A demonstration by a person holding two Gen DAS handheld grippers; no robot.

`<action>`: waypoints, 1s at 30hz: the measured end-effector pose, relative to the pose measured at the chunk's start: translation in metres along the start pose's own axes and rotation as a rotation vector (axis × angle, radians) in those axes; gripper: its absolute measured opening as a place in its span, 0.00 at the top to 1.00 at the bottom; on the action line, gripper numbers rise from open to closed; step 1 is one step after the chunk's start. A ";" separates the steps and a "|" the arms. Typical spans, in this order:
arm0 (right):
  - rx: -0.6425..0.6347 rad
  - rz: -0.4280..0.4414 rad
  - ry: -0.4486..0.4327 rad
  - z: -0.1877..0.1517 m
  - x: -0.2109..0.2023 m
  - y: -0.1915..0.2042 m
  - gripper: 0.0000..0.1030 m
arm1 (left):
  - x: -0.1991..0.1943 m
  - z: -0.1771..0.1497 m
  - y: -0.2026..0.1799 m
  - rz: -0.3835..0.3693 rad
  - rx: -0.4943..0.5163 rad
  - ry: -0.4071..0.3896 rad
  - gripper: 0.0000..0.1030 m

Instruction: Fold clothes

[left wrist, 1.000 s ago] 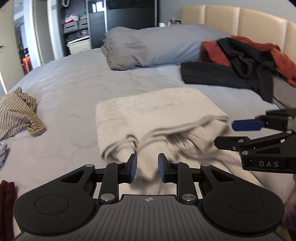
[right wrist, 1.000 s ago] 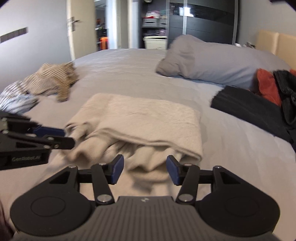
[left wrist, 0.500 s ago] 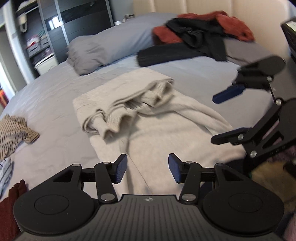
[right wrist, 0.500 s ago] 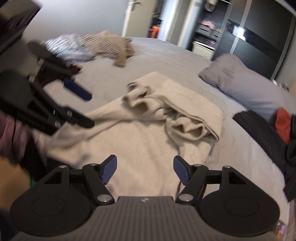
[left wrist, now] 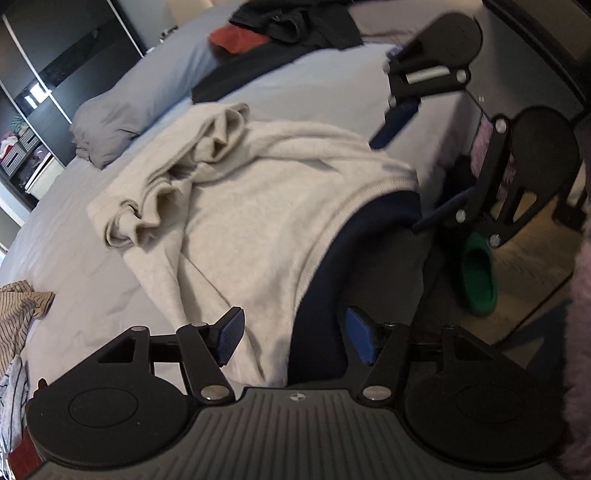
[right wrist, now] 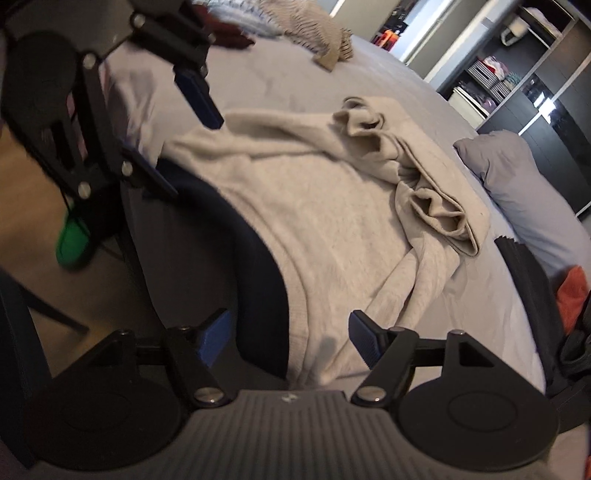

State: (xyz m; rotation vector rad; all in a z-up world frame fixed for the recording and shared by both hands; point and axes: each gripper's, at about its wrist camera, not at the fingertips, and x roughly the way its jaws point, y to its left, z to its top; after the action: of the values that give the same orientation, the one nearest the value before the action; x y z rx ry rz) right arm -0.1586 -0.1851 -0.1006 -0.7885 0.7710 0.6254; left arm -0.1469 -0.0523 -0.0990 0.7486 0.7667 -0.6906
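Note:
A beige sweater (left wrist: 258,206) lies across the grey bed (left wrist: 66,258), its sleeves bunched in a heap (left wrist: 177,184) toward the pillow. The ribbed hem hangs at the bed's near edge, and the dark inside shows under it. My left gripper (left wrist: 295,339) is open, with the hem's corner seen between its blue pads. My right gripper (right wrist: 290,338) is open too, at the hem's other side (right wrist: 314,332). Each gripper shows in the other's view, open: the right (left wrist: 406,166) and the left (right wrist: 177,140). The sweater (right wrist: 332,206) is held by neither.
A grey pillow (left wrist: 122,110) and a pile of dark and red clothes (left wrist: 295,22) lie at the headboard end. A striped garment (left wrist: 18,314) sits at the left. A green slipper (left wrist: 478,273) lies on the wooden floor beside the bed. Wardrobe shelves (right wrist: 491,77) stand behind.
The left gripper, almost shut at the folded sweater a second ago, has opened. Both grippers have drawn back and down to the hem at the bed's edge. The folded-over part now lies bunched.

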 end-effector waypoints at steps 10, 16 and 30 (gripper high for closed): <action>-0.117 -0.028 0.067 -0.011 0.017 0.016 0.25 | 0.019 -0.019 -0.018 0.016 0.196 0.065 0.42; -0.136 -0.064 0.069 -0.012 0.025 0.015 0.25 | 0.027 -0.023 -0.022 0.041 0.267 0.044 0.42; -0.163 -0.077 0.077 -0.016 0.029 0.014 0.27 | 0.029 -0.038 -0.029 0.070 0.434 0.055 0.43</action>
State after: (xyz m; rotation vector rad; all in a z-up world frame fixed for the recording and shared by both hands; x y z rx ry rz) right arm -0.1582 -0.1841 -0.1368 -0.9919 0.7625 0.5962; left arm -0.1669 -0.0462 -0.1509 1.1874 0.6425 -0.7858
